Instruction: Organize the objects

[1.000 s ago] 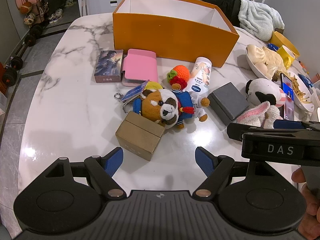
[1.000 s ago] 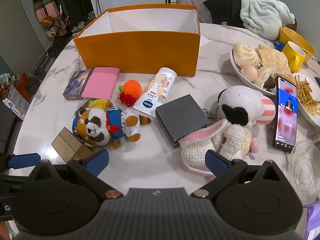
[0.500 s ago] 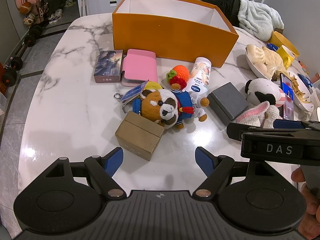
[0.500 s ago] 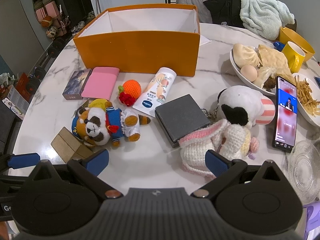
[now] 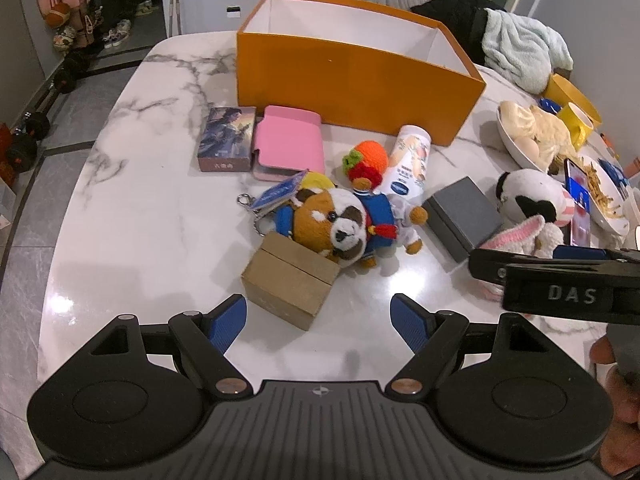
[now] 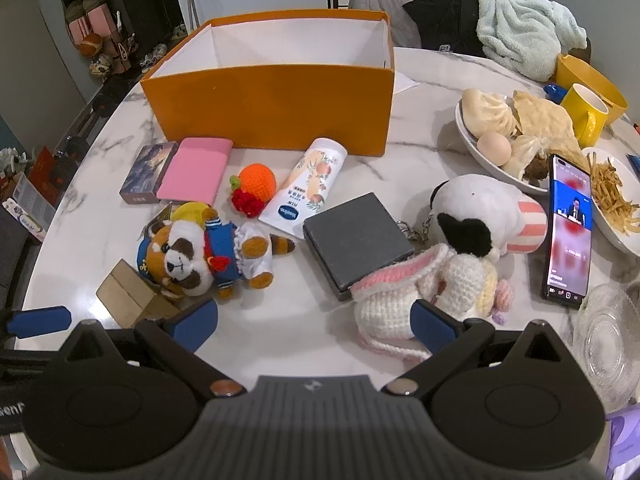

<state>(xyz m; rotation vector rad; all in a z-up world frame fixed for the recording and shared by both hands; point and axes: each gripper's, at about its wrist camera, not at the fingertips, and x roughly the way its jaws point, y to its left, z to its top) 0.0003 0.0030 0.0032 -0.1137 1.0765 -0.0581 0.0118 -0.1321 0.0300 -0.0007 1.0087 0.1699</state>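
So the left wrist view is the only one that catches the grey tiled floor with dumbbells (image 5: 24,140) at its left edge and, lower right, a bit of the person's hand (image 5: 616,380) on the other tool, whereas the right wrist view gets the clear glass dish (image 6: 608,344) at lower right and the whole lit-up black smartphone (image 6: 568,228), which the left view only clips. Left gripper (image 5: 318,314) has its blue-padded jaws spread wide over bare white marble table (image 5: 140,220), holding nothing, with the small brown cardboard box (image 5: 290,280) just ahead of them, not touching as far as I can see. Right gripper (image 6: 314,324) is also wide open and empty; its right finger overlaps the white-and-pink crocheted bunny (image 6: 404,300) in the frame, but I can't tell if it touches. The stuff to sort, left to right: illustrated card box (image 6: 148,172), flat pink wallet (image 6: 196,172), red panda plush in a blue sailor outfit (image 6: 200,260) leaning on the cardboard box, orange crocheted fruit (image 6: 256,184), white lotion tube (image 6: 308,188) lying flat, dark grey square box (image 6: 356,244), round white-and-black plush (image 6: 484,216). The open orange cardboard box with white inside (image 6: 276,108) sits behind them all, upper centre, nothing visible in it.
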